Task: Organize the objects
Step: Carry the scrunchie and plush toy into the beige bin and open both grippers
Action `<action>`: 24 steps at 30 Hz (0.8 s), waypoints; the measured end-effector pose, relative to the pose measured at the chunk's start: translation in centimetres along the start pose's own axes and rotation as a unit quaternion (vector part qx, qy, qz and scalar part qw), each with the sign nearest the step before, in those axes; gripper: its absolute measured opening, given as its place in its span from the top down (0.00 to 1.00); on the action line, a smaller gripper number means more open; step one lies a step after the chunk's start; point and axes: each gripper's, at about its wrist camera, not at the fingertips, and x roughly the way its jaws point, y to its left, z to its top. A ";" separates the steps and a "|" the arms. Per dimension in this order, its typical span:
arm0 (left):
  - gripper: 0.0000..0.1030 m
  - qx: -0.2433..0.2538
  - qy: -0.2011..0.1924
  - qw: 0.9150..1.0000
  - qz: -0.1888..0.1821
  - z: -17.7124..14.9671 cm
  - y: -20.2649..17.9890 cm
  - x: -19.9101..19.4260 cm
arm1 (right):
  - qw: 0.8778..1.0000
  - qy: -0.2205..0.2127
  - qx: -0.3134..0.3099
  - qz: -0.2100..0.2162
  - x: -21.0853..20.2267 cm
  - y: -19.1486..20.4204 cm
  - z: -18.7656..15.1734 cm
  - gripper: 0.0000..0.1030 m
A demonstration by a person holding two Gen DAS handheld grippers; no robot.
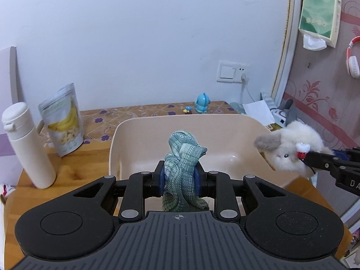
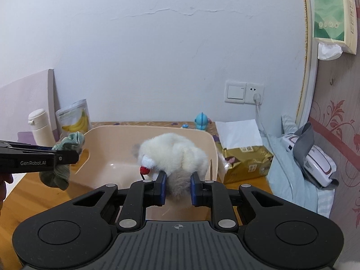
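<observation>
My left gripper (image 1: 179, 181) is shut on a green checked cloth (image 1: 183, 157) and holds it at the near rim of a beige plastic bin (image 1: 144, 126). My right gripper (image 2: 178, 187) is shut on a white plush toy (image 2: 177, 150) with a red and white trinket, held above the bin's (image 2: 108, 135) near right part. In the left wrist view the plush (image 1: 292, 144) hangs over the bin's right rim. In the right wrist view the cloth (image 2: 65, 157) hangs at the bin's left rim, held by the left gripper (image 2: 67, 155).
A white bottle (image 1: 27, 144) and a banana chip pouch (image 1: 64, 121) stand left of the bin on the wooden table (image 1: 67, 171). A blue toy figure (image 1: 202, 103) stands behind the bin. A gold packet (image 2: 245, 159), white paper and a pink device lie to the right.
</observation>
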 end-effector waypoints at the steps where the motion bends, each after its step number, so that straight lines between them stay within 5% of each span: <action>1: 0.76 0.001 0.001 1.000 0.000 0.2 0.0 0.5 | 1.000 0.000 0.002 0.000 0.4 -0.1 0.3 0.81; 20: 0.74 0.014 0.095 0.995 -0.003 -0.2 -0.4 9.8 | 0.998 0.060 -0.023 0.007 8.9 0.7 0.6 0.81; 24: 0.67 0.007 0.097 0.995 -0.002 -0.2 0.1 10.0 | 0.997 0.072 -0.036 0.009 9.5 1.2 0.4 0.80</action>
